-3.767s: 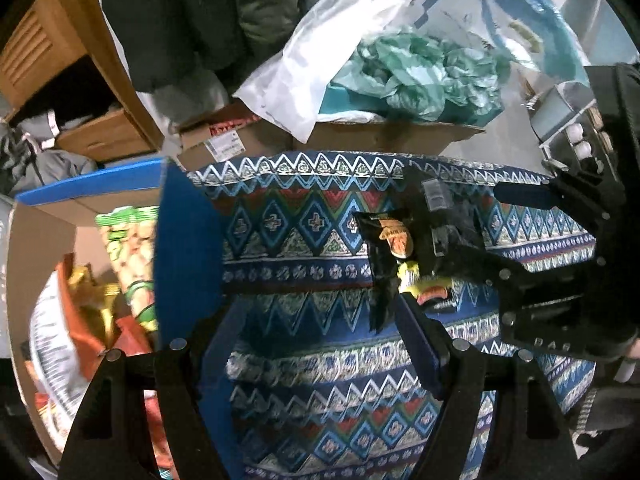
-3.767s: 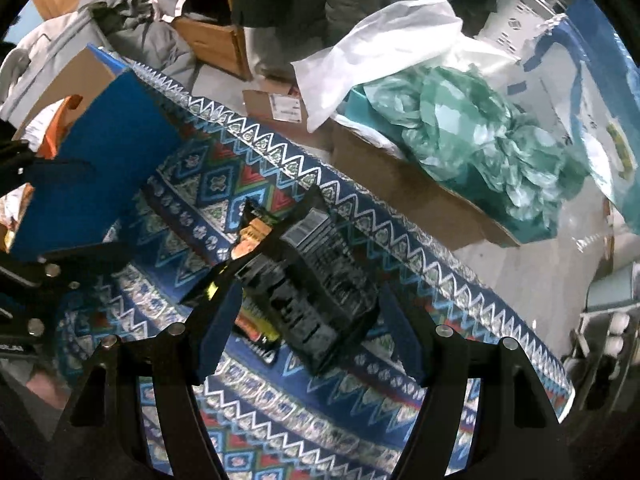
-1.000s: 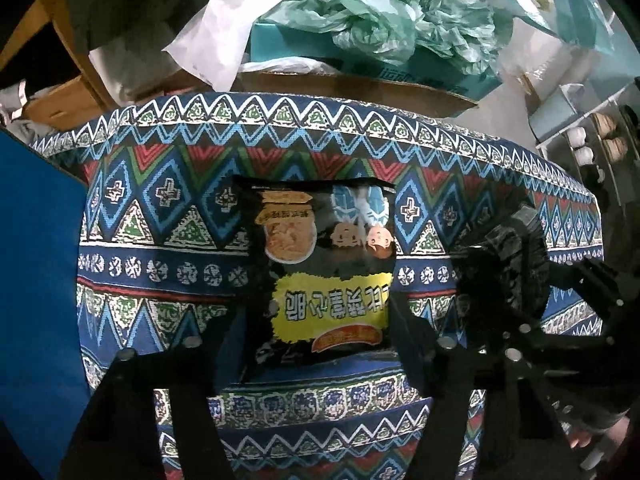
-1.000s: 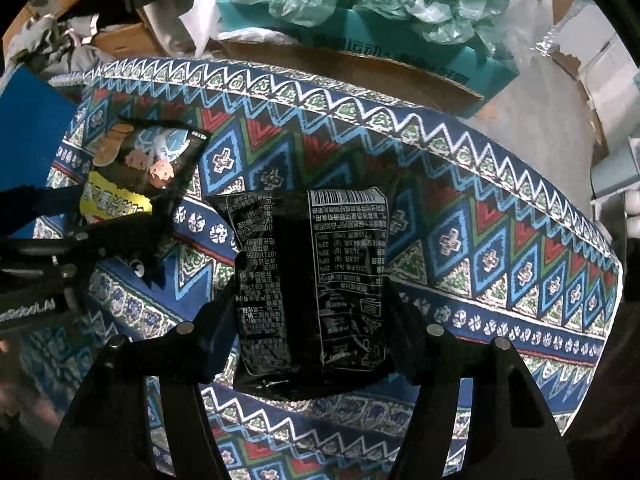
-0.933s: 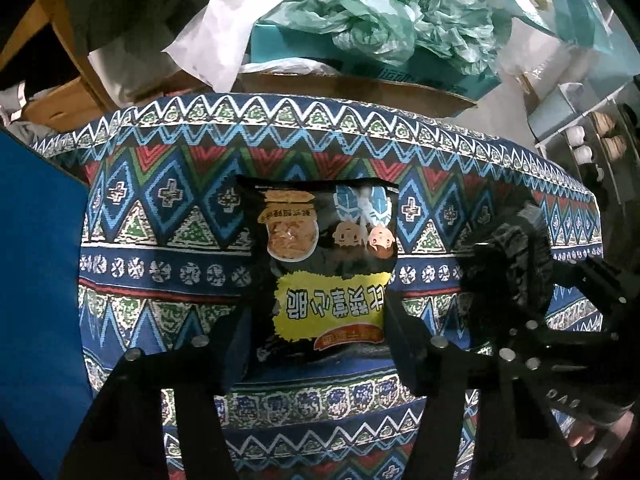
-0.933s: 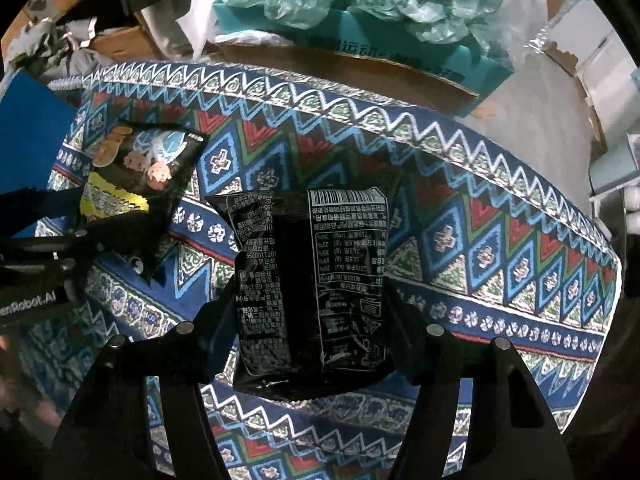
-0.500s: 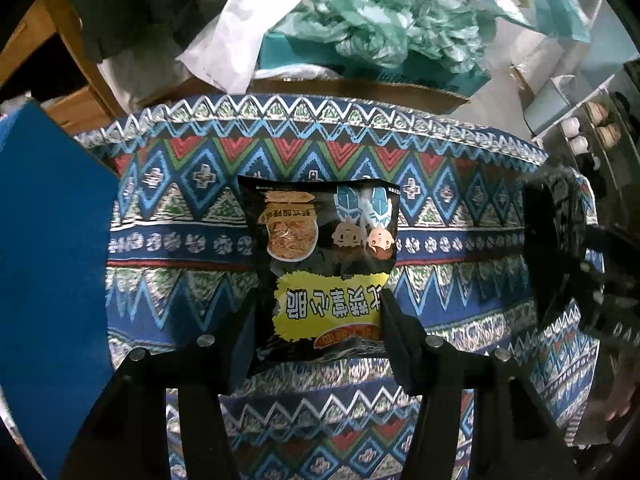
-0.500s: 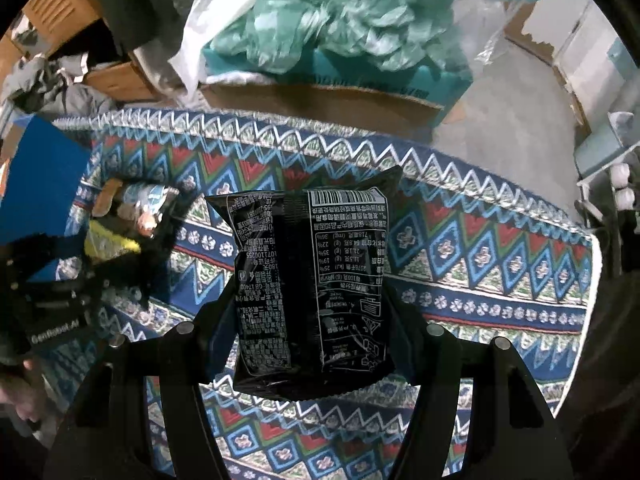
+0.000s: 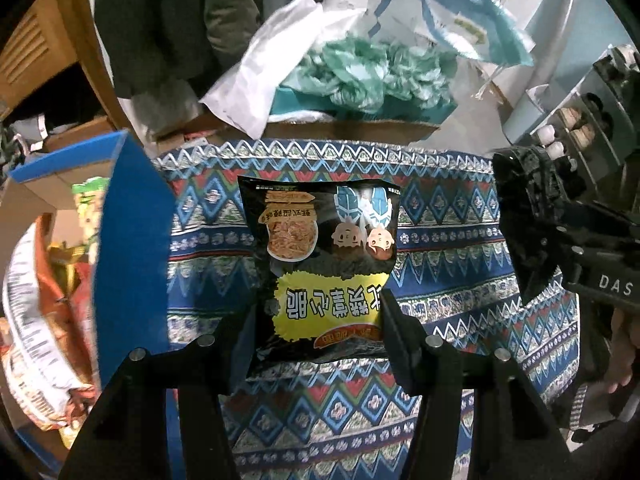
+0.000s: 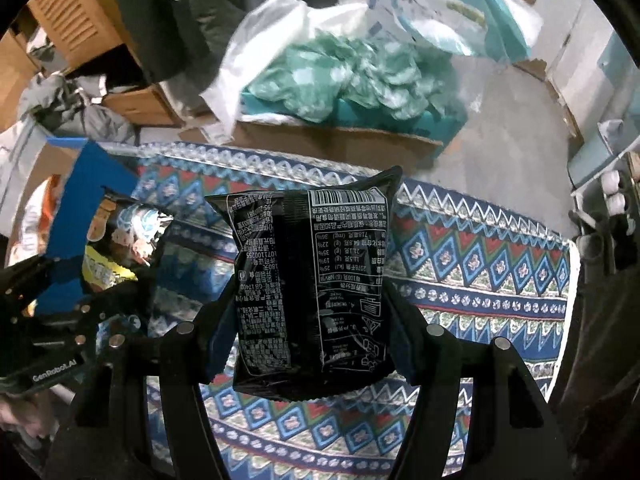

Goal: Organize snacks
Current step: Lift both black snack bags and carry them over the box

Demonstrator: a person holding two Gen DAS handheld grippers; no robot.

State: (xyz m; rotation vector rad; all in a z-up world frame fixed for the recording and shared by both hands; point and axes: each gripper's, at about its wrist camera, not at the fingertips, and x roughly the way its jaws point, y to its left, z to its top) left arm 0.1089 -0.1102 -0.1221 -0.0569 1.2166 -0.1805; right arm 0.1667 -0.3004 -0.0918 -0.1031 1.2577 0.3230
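Note:
My left gripper (image 9: 318,322) is shut on a black snack bag with a yellow label (image 9: 320,256), held front side up above the patterned cloth (image 9: 440,240). My right gripper (image 10: 310,304) is shut on a second black snack bag (image 10: 312,280), its printed back and barcode facing the camera. The left gripper and its bag also show at the left of the right wrist view (image 10: 116,240). The right gripper's body shows at the right of the left wrist view (image 9: 560,240).
A blue-flapped cardboard box (image 9: 132,240) with several snack bags (image 9: 52,300) stands left of the cloth. Behind the cloth lie a cardboard box (image 10: 340,140), green and white plastic bags (image 10: 352,72), dark clothes and wooden furniture (image 10: 72,16).
Both grippers have risen and drawn back with their bags still held. The blue box with snacks has come into the left wrist view, and the right gripper has moved further right.

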